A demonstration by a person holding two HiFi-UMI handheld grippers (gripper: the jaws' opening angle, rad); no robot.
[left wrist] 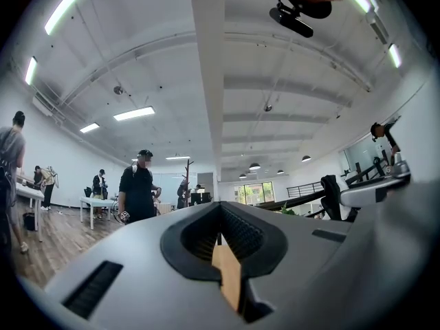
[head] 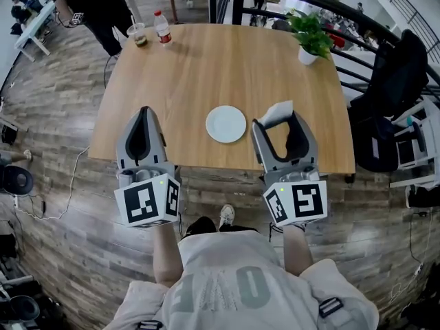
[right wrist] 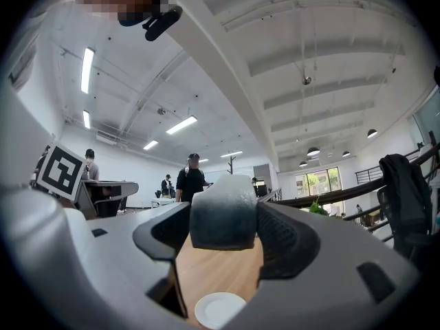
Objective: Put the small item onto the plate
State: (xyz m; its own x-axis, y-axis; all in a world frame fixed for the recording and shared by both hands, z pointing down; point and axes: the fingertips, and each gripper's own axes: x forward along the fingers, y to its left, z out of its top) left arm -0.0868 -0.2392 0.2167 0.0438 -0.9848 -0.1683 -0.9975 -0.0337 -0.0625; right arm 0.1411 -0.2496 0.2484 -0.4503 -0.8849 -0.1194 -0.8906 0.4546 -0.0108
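Holding the small item, a soft whitish block with a grey-shaded face [right wrist: 223,212], pinched between the dark ribbed pads of the right gripper [head: 278,122], jaws pressed against its two sides. Hanging in the air over the near edge of the pale rectangular wooden table [head: 206,67], resting on nothing.

Looking for the target: a round white plate [head: 225,124], bare, lying flat near that same edge. Placed between the two grippers in the head view, just beside the right one on its left, clearly farther from the left gripper [head: 143,133]. Seen from the right gripper view low under the block and slightly left of it, so below and inboard of the grip rather than straight ahead.

As for the left gripper, jaws closed together on nothing, with only a sliver of table wood visible past them; by the look idle.

Judging the task roughly midway: item in the grip, not yet set down. Calls for a short carry to the left, a tilt of the nose downward, then a release over the plate's middle, probably a job for the right hand alone. Main risk: a drop on the rim or beside it.

Far across the table, well apart: a clear plastic bottle with a red cap [head: 163,27], a cup [head: 139,34], a green plant in a white pot [head: 311,40].
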